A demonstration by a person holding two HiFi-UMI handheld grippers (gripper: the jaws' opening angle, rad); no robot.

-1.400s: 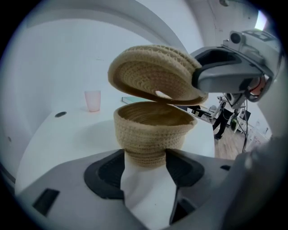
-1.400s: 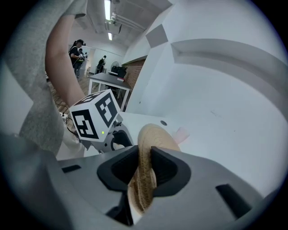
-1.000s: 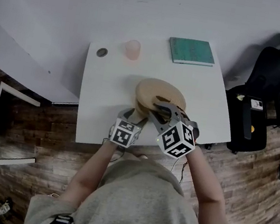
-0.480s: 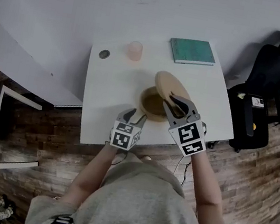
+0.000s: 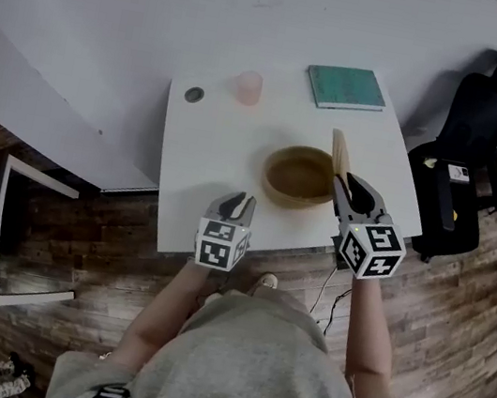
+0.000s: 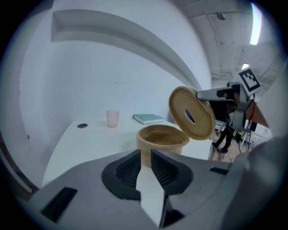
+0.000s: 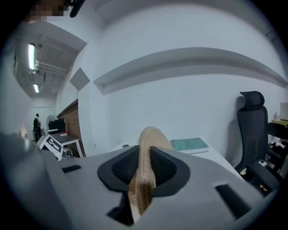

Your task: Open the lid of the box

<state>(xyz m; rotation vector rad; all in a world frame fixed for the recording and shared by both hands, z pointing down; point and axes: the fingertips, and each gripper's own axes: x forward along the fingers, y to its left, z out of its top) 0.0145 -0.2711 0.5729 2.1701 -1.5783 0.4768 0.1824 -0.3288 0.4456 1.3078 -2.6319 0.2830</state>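
Two grippers split the work. In the head view, our right gripper [image 5: 345,180] holds the lid [image 5: 337,150] on edge, lifted clear so the box [image 5: 298,175] sits uncovered just left of its fingertips. In the left gripper view, our left gripper [image 6: 146,155] is closing its jaws on nothing, with the box just ahead of them; we judge it needs no steadying. In the right gripper view, the pads are clenched on the lid's rim.

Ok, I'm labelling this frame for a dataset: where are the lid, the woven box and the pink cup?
lid [image 6: 201,120], left gripper view, on its flat woven face.
woven box [image 5: 294,201], head view, on its near rim.
pink cup [image 5: 248,87], head view, on its body.
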